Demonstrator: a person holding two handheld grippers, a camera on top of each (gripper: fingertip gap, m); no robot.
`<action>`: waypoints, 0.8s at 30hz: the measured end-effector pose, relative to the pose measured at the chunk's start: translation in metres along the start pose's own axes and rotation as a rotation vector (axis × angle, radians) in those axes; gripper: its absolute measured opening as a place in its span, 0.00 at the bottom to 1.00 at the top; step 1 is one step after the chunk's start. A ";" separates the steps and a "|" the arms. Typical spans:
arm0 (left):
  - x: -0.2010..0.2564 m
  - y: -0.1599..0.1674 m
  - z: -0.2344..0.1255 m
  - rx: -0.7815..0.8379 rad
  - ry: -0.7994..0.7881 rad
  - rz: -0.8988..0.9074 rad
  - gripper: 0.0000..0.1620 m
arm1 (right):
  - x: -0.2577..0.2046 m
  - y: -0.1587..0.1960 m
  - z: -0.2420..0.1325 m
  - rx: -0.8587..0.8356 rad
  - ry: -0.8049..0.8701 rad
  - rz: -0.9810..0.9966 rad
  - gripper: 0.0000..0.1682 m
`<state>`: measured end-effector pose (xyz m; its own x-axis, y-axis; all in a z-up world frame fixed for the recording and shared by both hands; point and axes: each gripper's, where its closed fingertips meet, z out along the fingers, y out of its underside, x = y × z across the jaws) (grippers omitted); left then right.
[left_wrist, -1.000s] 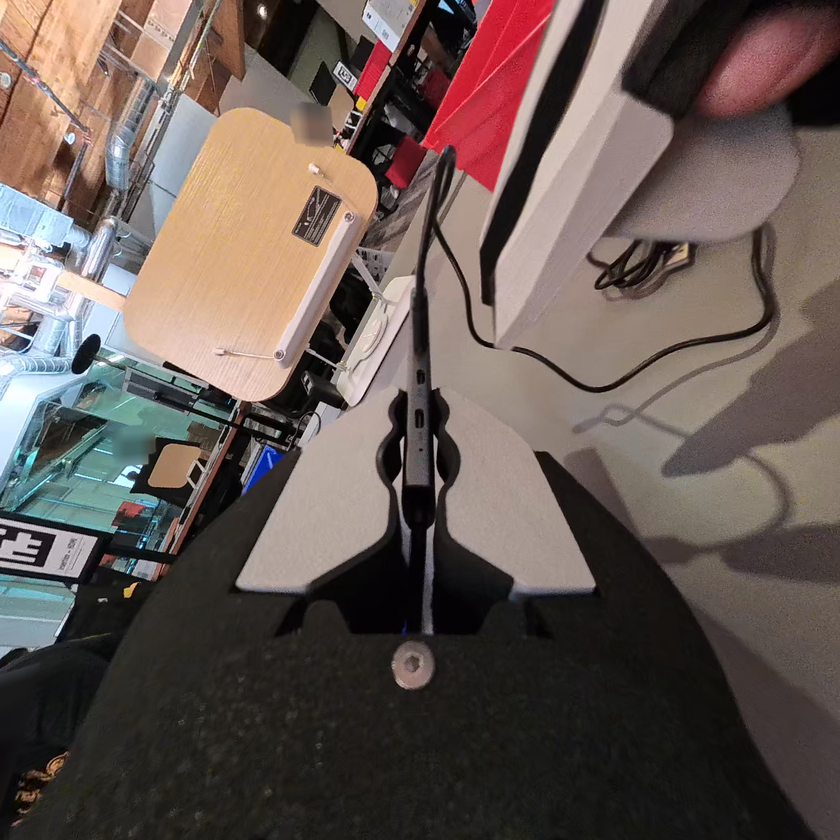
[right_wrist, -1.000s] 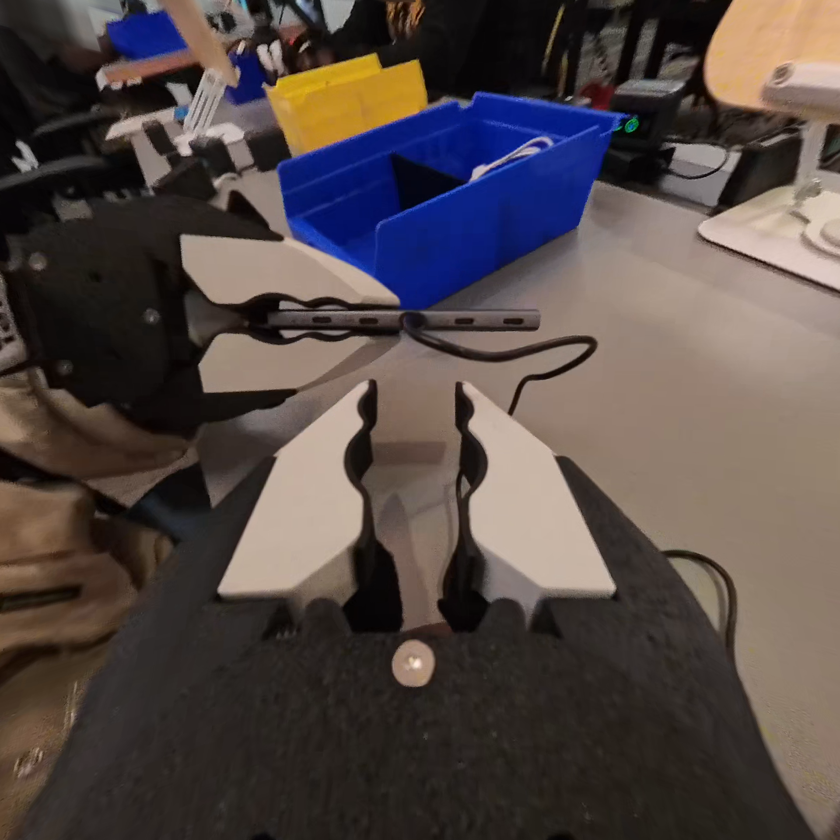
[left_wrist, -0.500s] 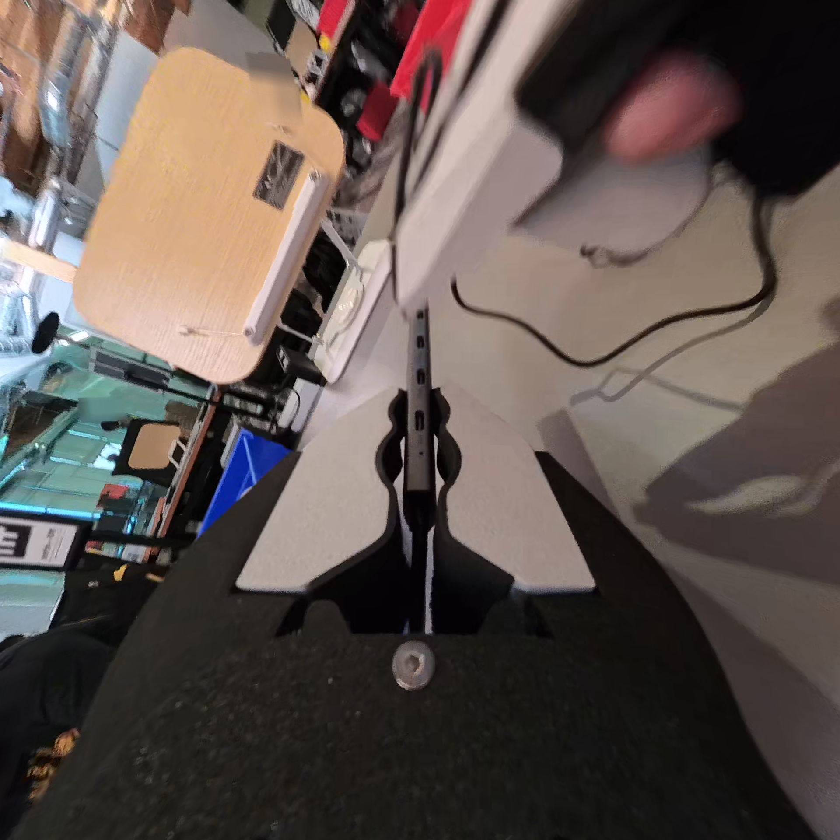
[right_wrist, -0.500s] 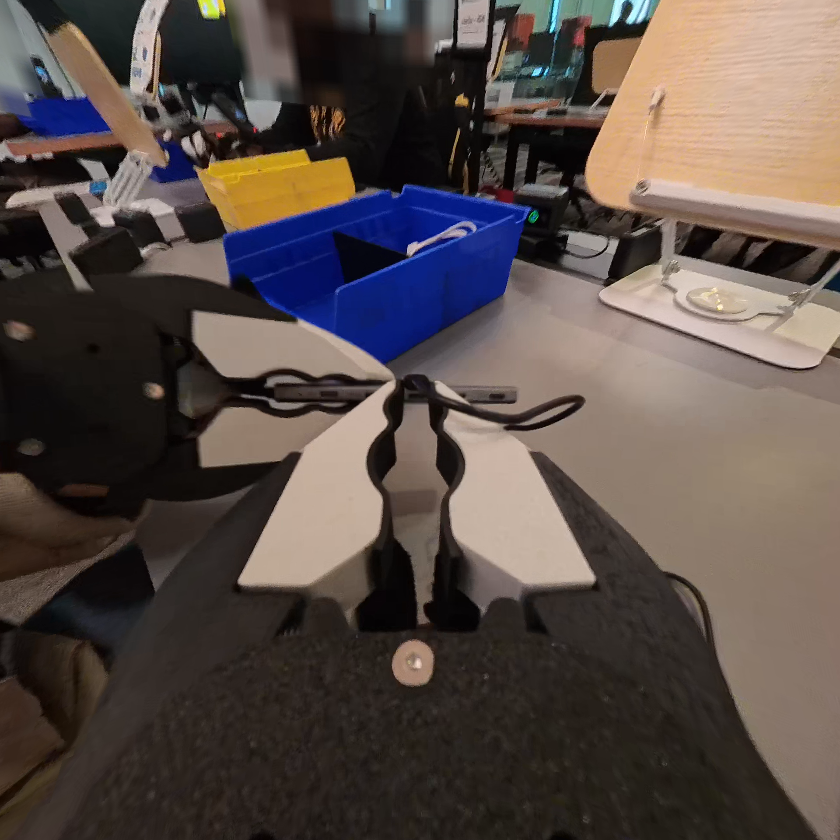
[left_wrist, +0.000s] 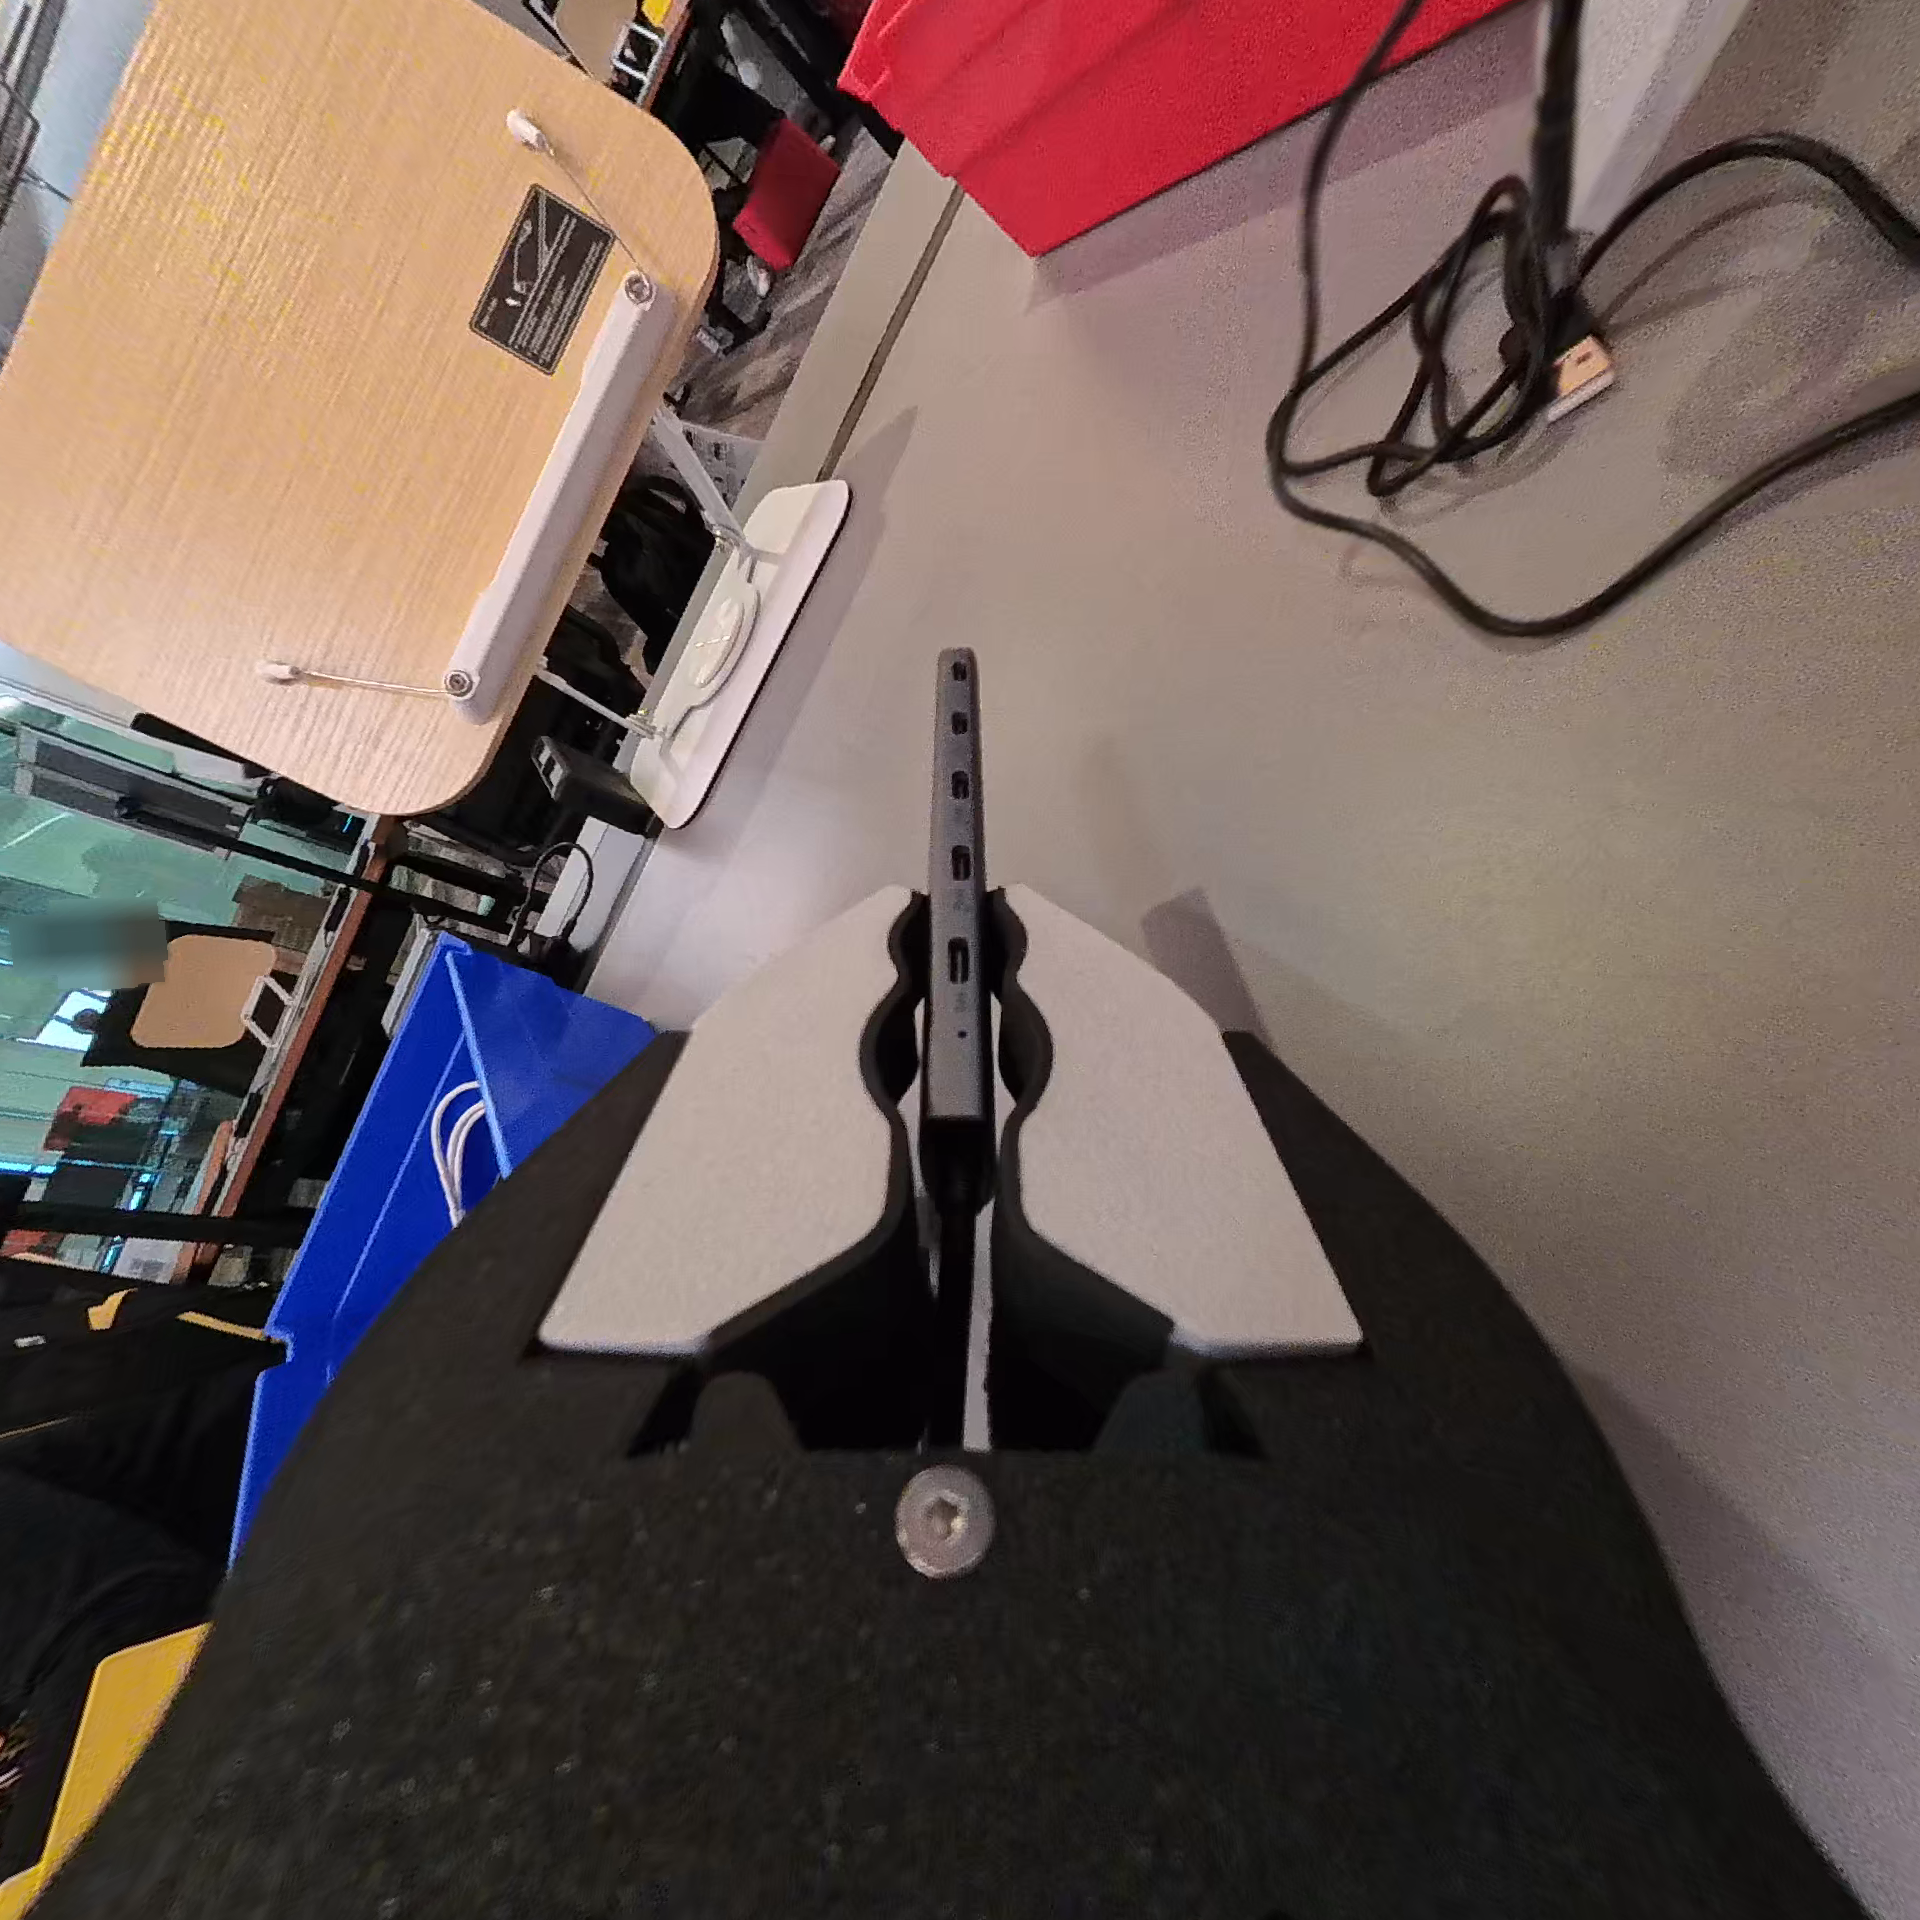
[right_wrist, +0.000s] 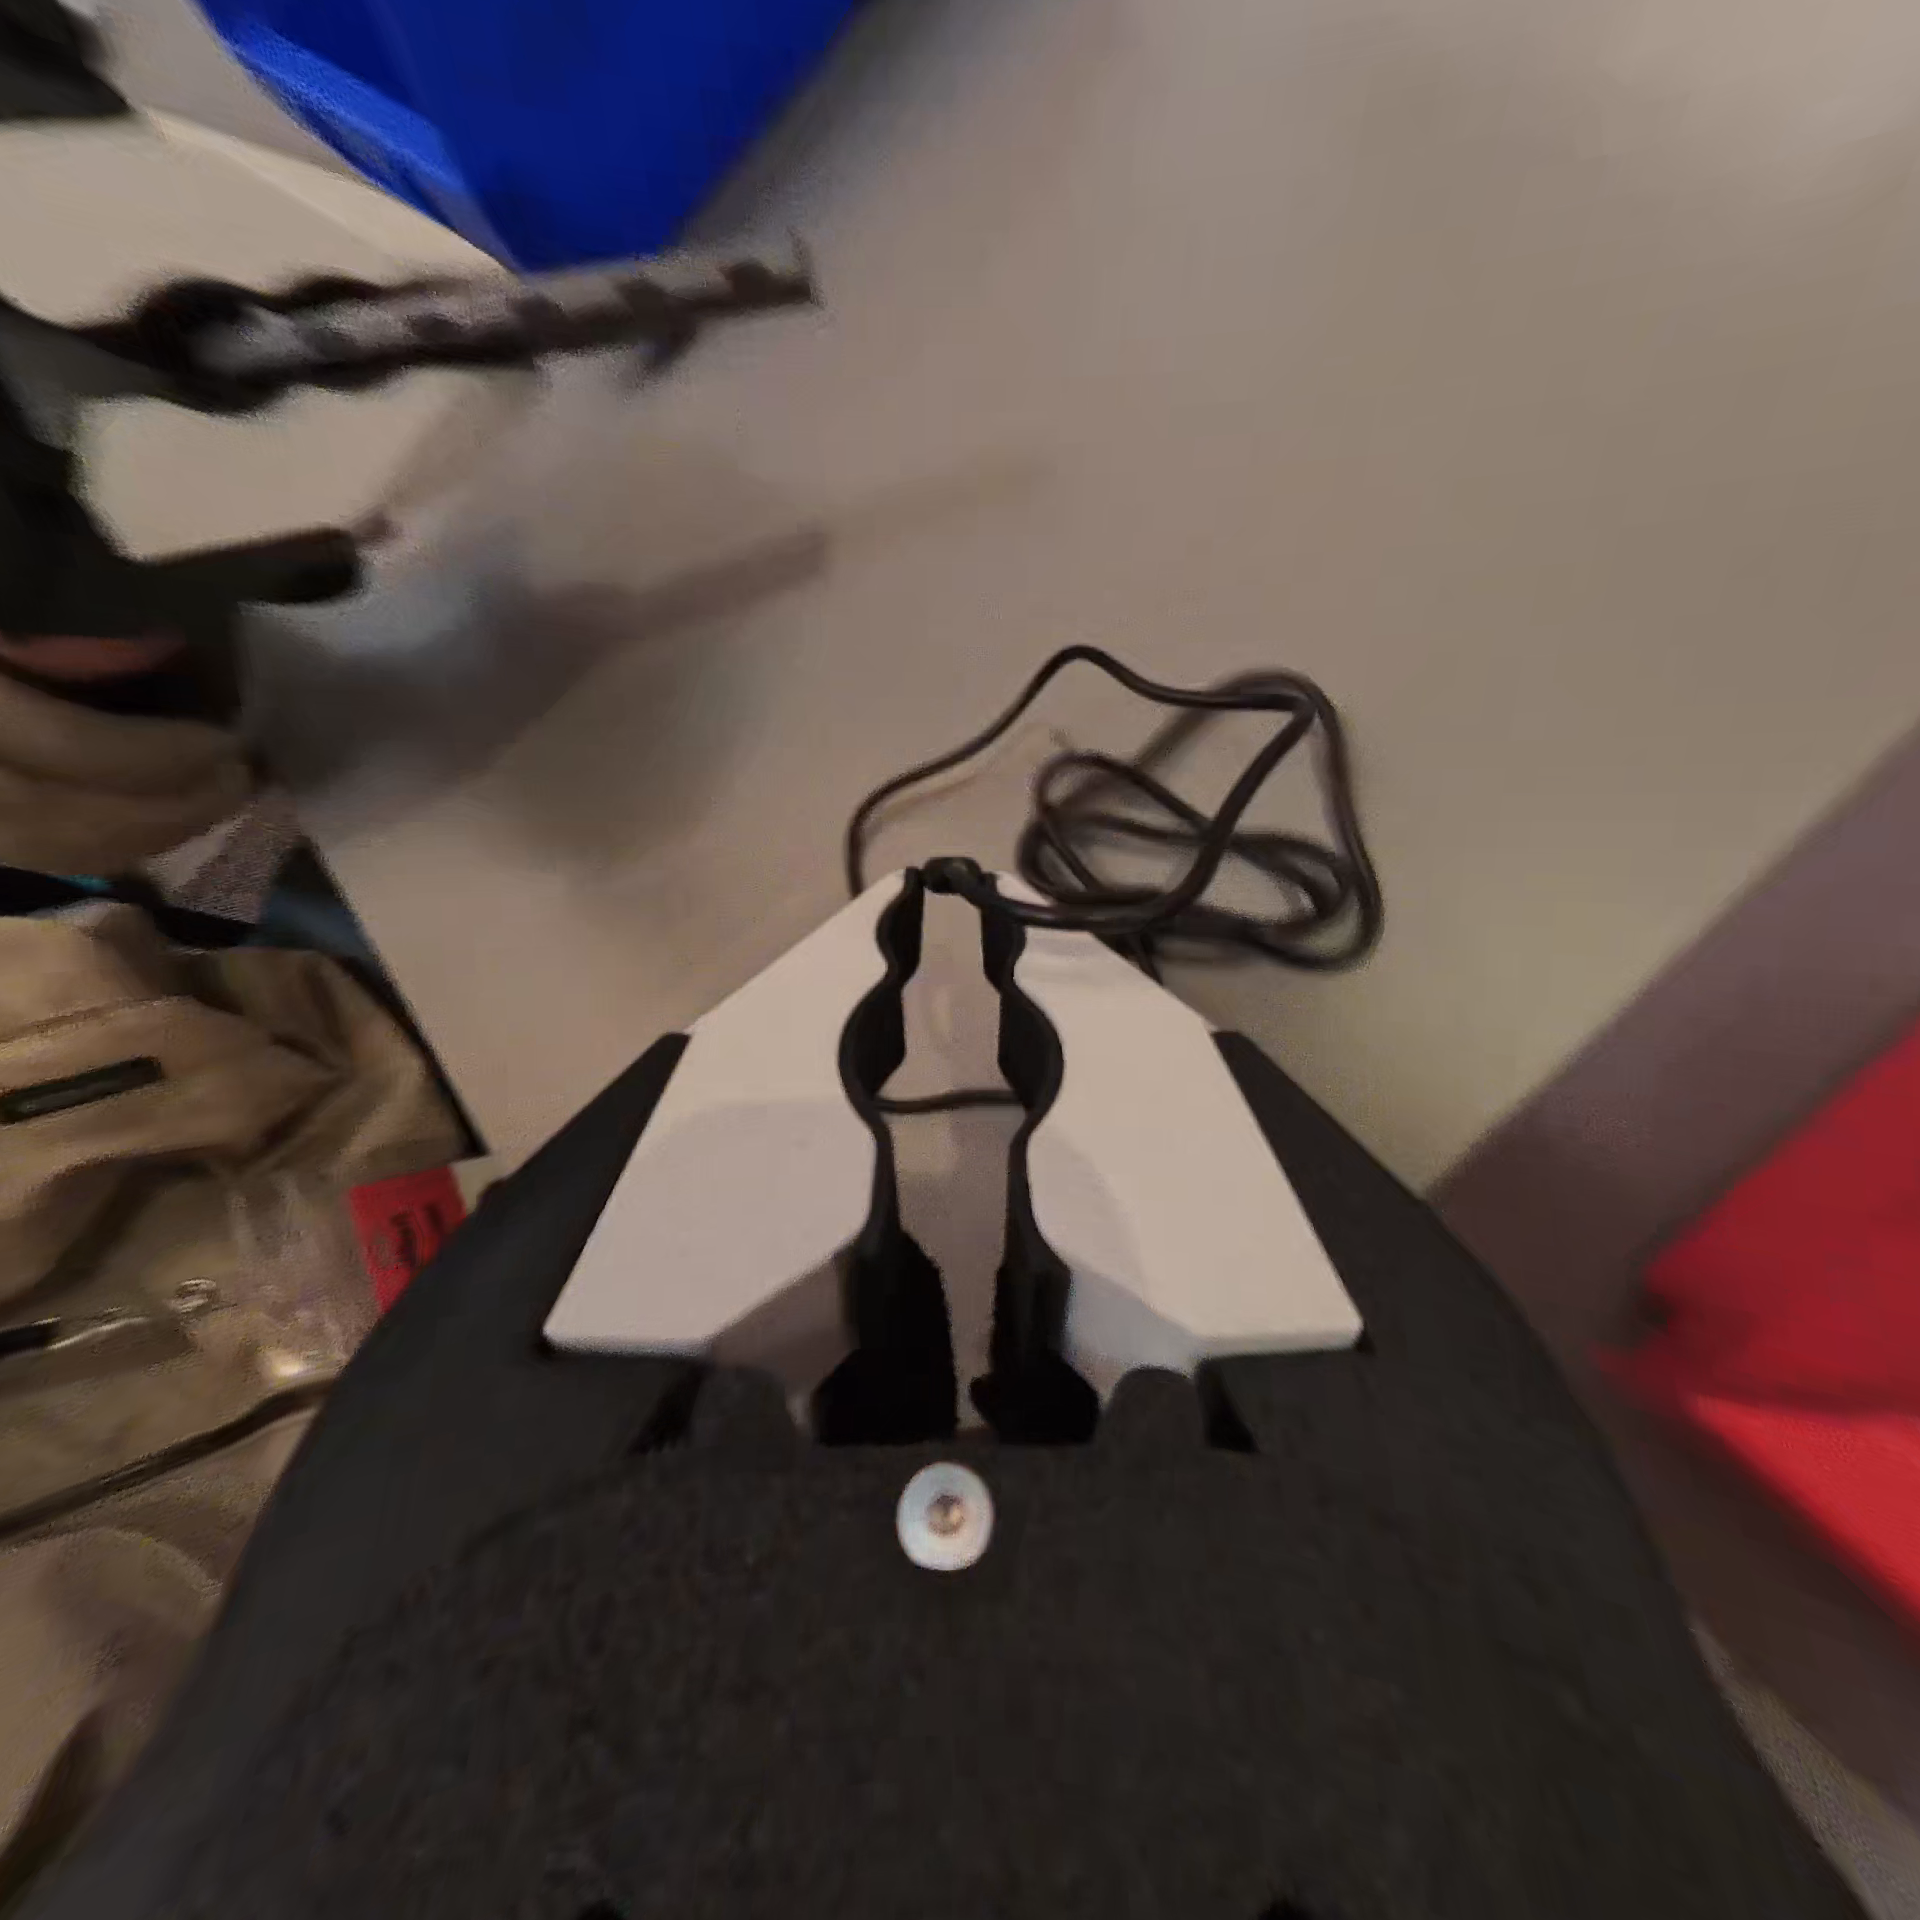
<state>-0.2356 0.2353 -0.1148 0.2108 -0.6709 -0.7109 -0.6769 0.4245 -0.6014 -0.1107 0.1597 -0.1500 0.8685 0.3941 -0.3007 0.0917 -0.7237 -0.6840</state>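
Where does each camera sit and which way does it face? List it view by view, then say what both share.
Left wrist view: on the left gripper, facing along the grey table toward a wooden board stand; its fingers clamp a dark port hub.
Right wrist view: on the right gripper, tilted down at the table; its tips pinch a black cable; a beige sleeve shows at left.
Shared: hub, left gripper (blurred in the right view), cable, table, blue bin.

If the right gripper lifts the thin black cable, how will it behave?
The thin black cable is probably floppy: it lies in loose, tangled loops on the grey table. It looks light, so the loops may trail and drag. The right gripper pinches it only at the jaws' tips, so it might slip.
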 end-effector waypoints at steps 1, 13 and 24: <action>0.000 -0.001 0.000 0.004 0.004 -0.005 0.06 | 0.009 0.009 0.001 -0.010 0.036 0.021 0.06; 0.003 0.000 -0.003 0.007 0.039 -0.011 0.06 | 0.017 0.042 -0.048 -0.280 0.212 -0.050 0.32; 0.010 -0.003 -0.004 0.010 0.053 0.025 0.06 | 0.039 0.019 0.027 -0.050 0.401 0.108 0.64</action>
<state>-0.2344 0.2246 -0.1189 0.1561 -0.6914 -0.7054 -0.6742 0.4473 -0.5877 -0.0883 0.1765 -0.1922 0.9944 0.0697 -0.0793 0.0047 -0.7793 -0.6266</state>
